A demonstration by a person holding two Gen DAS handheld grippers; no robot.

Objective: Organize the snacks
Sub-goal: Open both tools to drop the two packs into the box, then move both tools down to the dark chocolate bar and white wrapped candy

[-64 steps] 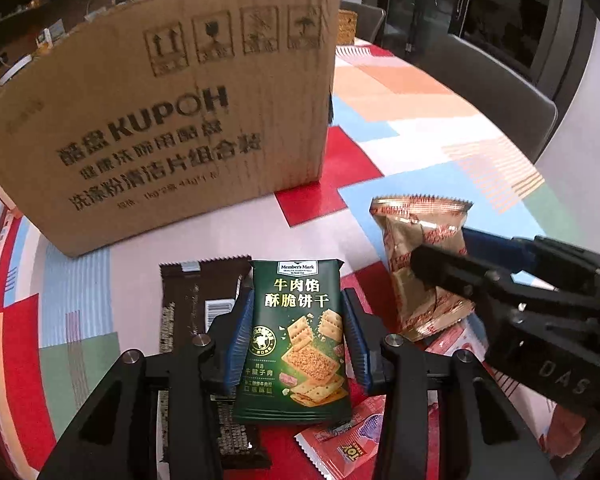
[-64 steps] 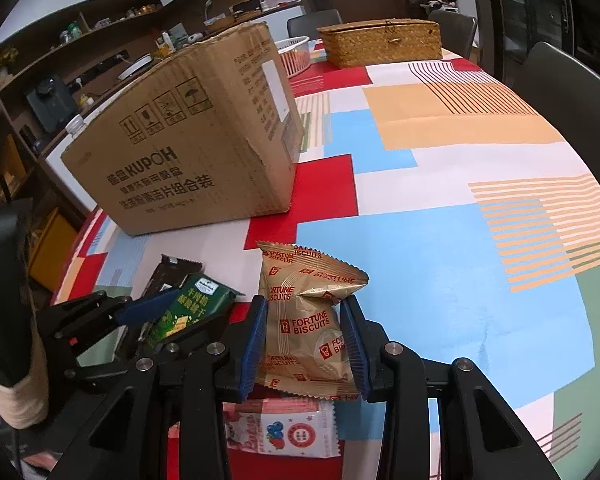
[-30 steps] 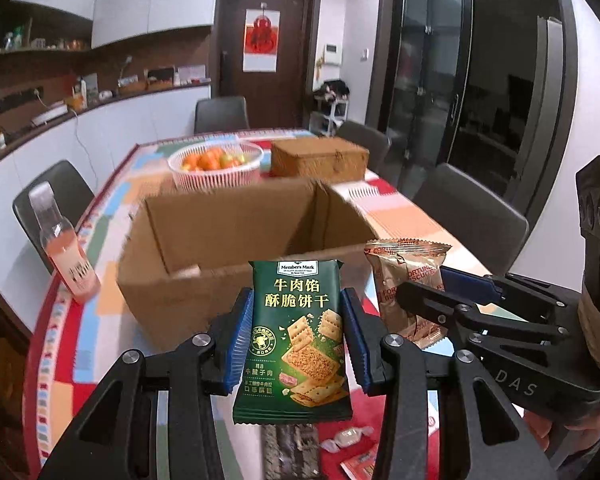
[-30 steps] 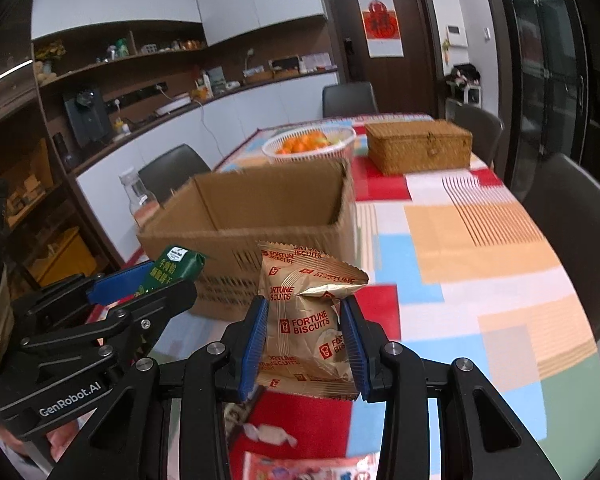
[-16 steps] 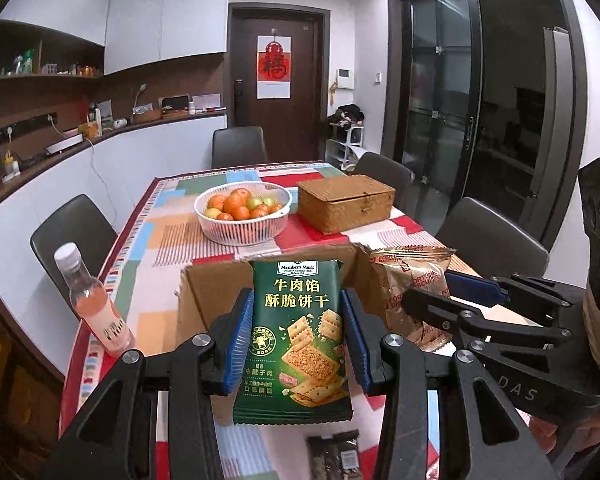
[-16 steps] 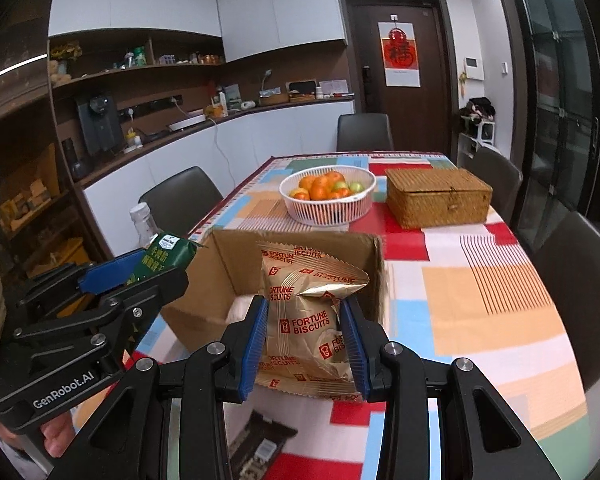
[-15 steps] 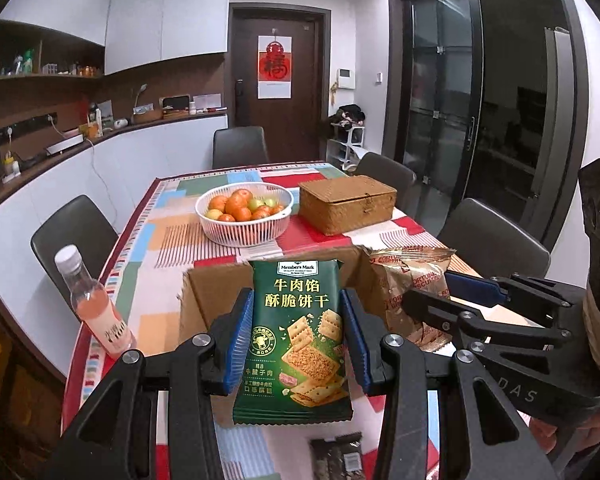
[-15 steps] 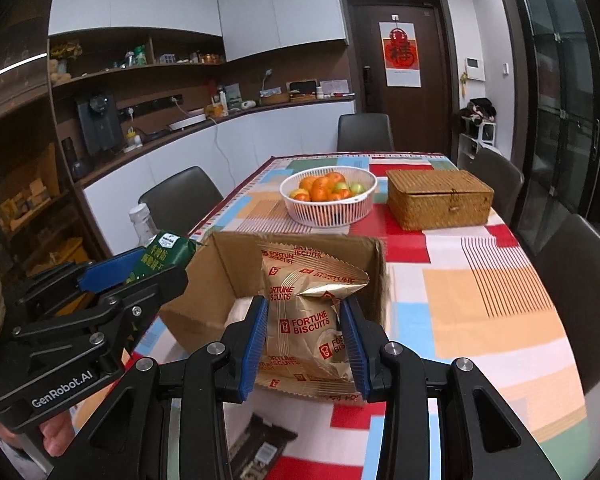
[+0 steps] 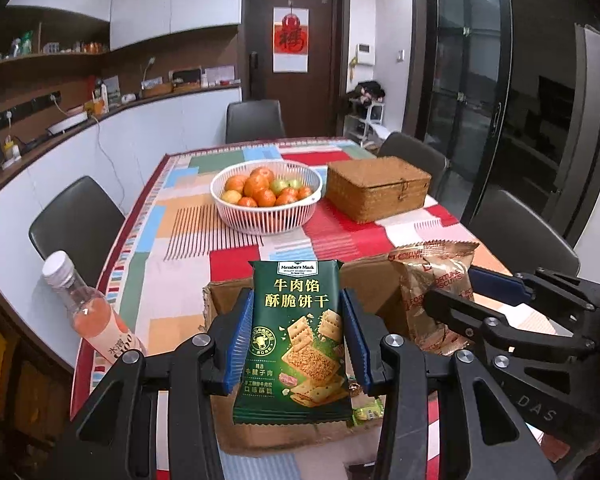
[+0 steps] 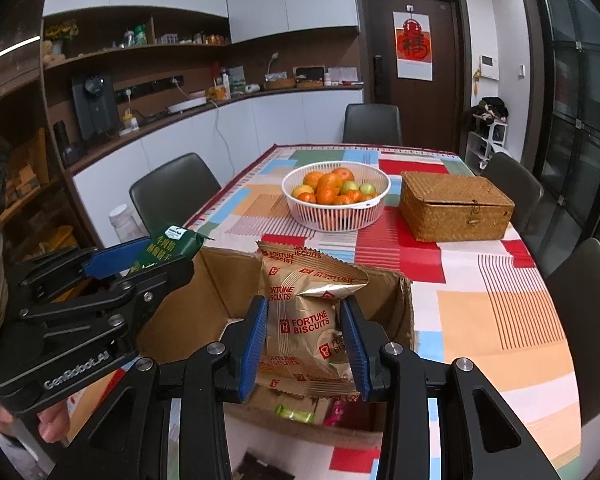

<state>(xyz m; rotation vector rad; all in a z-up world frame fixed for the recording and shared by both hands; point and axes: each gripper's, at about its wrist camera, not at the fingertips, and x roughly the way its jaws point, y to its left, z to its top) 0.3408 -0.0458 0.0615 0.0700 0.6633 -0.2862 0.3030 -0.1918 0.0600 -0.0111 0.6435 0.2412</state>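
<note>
My left gripper [image 9: 296, 344] is shut on a green cracker packet [image 9: 296, 340], held upright over the open cardboard box [image 9: 220, 300]. My right gripper [image 10: 306, 344] is shut on a gold Fortune Biscuits bag [image 10: 304, 312], also above the box [image 10: 404, 312]. From the left wrist view the right gripper [image 9: 452, 300] shows at the right with the gold bag [image 9: 432, 284]. The right wrist view shows the left gripper [image 10: 140, 260] at the left with the green packet [image 10: 168, 248]. Small wrapped candies [image 10: 294, 414] lie on the box floor.
Beyond the box stand a white basket of oranges [image 10: 336, 196] and a wicker box [image 10: 456, 206] on the patchwork tablecloth [image 10: 500, 308]. A pink drink bottle [image 9: 88, 312] stands at the table's left edge. Dark chairs [image 10: 172, 192] surround the table. A dark packet [image 10: 260, 466] lies before the box.
Both grippers have risen and moved forward with their packets, from beside the box to over its open top. The box now sits lower in both views.
</note>
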